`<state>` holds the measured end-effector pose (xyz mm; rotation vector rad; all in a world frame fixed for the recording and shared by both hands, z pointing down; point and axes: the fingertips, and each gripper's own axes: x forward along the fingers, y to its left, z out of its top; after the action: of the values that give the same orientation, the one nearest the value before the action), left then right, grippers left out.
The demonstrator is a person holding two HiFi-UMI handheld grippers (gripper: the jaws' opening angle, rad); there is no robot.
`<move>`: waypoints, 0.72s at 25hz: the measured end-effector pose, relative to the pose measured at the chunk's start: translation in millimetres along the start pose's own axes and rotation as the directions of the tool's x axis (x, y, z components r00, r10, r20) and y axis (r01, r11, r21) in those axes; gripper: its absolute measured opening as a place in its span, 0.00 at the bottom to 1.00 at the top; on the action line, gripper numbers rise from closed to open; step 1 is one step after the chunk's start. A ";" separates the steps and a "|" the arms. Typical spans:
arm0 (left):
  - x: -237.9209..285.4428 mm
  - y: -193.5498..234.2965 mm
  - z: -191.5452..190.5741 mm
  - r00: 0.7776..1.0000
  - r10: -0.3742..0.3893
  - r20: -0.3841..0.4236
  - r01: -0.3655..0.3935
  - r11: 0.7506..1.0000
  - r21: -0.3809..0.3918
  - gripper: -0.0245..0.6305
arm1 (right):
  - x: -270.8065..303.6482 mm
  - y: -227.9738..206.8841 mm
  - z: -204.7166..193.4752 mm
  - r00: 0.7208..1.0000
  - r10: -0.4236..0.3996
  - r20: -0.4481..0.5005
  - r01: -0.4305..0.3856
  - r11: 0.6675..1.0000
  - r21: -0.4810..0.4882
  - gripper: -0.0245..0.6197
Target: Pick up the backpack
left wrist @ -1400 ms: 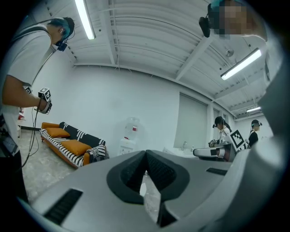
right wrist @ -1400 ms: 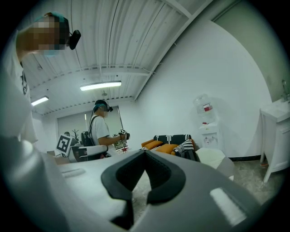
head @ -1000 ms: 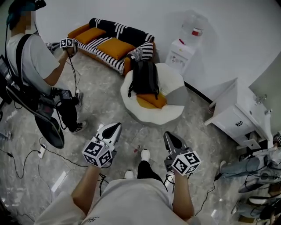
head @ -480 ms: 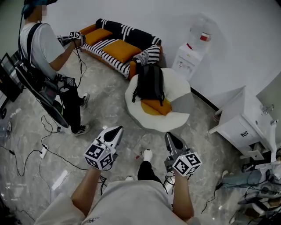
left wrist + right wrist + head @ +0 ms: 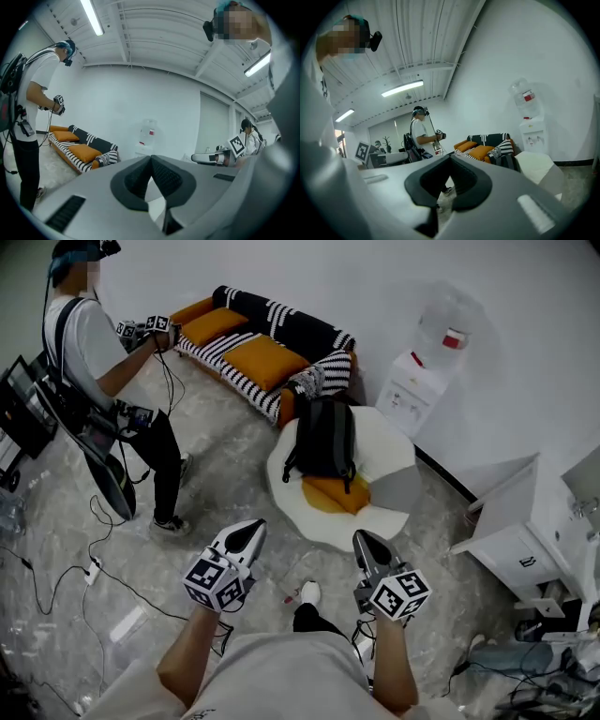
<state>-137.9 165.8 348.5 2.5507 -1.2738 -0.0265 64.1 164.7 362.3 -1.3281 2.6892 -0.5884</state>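
In the head view the backpack (image 5: 325, 435) stands upright on the far half of a white beanbag (image 5: 392, 457), well apart from both grippers. The left gripper (image 5: 251, 532) and right gripper (image 5: 364, 542) are held side by side, pointing toward it, with a strip of bare floor (image 5: 225, 474) between their tips and the beanbag's near edge. The sofa (image 5: 267, 338) ends just beside the backpack's far side, and a dispenser (image 5: 417, 390) stands against the wall at the far right. To the right, a cabinet (image 5: 525, 535) corner sits near the beanbag's edge, leaving a narrow gap. To the left the floor is wider, though a person (image 5: 89, 348) stands there with cables (image 5: 112, 568) running across the near part. In the left gripper view the jaws are clenched tip to tip with nothing between them; the sofa and dispenser lie far beyond. In the right gripper view the jaws are likewise pressed together and empty, with the backpack and beanbag to the right of the tips
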 end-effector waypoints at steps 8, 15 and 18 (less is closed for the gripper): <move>79.7 19.3 11.3 0.999 0.053 -0.011 -0.053 0.998 -0.013 0.04 | 54.8 -78.5 33.8 0.999 0.047 -0.020 -0.046 0.999 0.013 0.04; 131.8 32.6 10.8 0.996 0.087 -0.027 -0.088 0.995 -0.036 0.04 | 82.7 -131.7 45.0 0.997 0.066 -0.033 -0.064 0.997 0.043 0.04; 150.0 36.0 16.1 0.996 0.087 -0.014 -0.088 0.994 -0.072 0.04 | 88.9 -153.8 47.6 0.998 0.052 -0.036 -0.050 0.997 0.061 0.04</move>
<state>-76.9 23.6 359.4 2.4290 -1.3543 -0.0397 135.4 -3.3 384.3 -1.2421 2.7028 -0.6901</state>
